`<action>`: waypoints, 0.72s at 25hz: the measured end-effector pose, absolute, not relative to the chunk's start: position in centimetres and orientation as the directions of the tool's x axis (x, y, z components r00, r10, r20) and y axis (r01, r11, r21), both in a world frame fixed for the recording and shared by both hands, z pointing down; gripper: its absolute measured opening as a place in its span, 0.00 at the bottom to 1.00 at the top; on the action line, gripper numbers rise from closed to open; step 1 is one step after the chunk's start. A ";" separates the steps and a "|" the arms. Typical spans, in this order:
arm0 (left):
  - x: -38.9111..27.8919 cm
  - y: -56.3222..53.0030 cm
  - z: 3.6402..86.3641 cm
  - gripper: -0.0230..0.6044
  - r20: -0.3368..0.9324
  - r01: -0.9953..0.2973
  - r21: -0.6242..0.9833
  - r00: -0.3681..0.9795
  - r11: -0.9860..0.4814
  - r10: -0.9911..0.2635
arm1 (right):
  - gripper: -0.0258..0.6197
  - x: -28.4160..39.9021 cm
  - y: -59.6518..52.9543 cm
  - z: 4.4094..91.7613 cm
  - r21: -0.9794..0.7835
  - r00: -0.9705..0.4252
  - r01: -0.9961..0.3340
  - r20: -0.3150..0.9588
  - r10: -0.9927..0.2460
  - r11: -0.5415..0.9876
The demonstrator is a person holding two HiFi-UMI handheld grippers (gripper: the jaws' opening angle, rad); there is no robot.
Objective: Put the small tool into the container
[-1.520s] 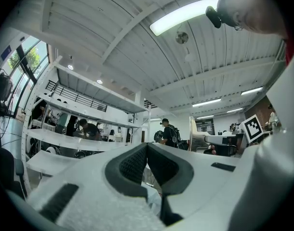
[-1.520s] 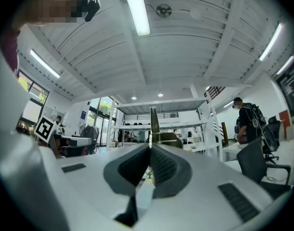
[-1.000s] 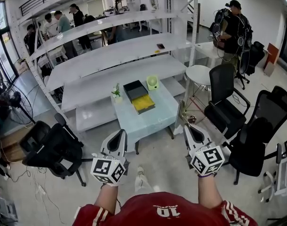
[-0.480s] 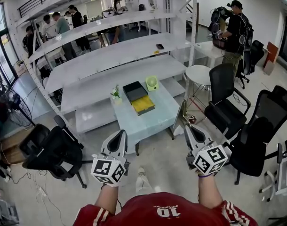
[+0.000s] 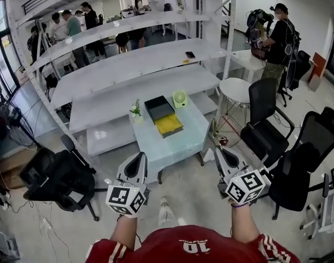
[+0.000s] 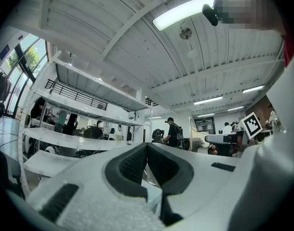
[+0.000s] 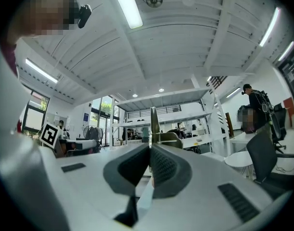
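Pickup looks done, delivery remains: the right tool [image 5: 219, 153] is clamped on the small metal implement [image 7: 154, 121], well short of the container [image 5: 164, 115] on the counter [image 5: 180, 142], and the left tool [image 5: 135, 161] is closed and empty.

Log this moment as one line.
left gripper shut, empty | right gripper shut on small tool | black container on glass table, beyond both grippers | tool not yet placed

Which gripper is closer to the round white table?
Right. In the head view the right gripper is below the round white table; the left gripper is far left of it.
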State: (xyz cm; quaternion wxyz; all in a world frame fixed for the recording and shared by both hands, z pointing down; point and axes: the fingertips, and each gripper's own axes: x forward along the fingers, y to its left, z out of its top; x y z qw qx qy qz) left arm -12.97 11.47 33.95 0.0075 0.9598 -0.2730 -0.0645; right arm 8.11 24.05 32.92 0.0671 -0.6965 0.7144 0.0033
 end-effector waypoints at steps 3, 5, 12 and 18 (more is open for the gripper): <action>-11.9 9.2 34.1 0.03 -0.111 -0.518 0.031 0.848 -0.855 -0.518 | 0.05 8.9 21.5 33.4 -0.073 -0.021 -0.997 -0.070 -0.997 0.026; -11.3 7.7 34.2 0.03 -0.105 -0.518 0.013 0.850 -0.855 -0.517 | 0.05 9.3 19.8 33.5 -0.059 -0.028 -0.998 -0.051 -0.998 0.031; -9.7 1.6 34.8 0.03 -0.098 -0.533 0.047 0.839 -0.845 -0.535 | 0.05 11.0 14.0 33.3 -0.025 -0.048 -0.999 -0.024 -0.999 0.048; -8.5 -3.9 34.8 0.03 -0.096 -0.532 0.064 0.839 -0.844 -0.536 | 0.05 12.3 9.0 32.9 -0.005 -0.048 -0.999 -0.008 -0.999 0.048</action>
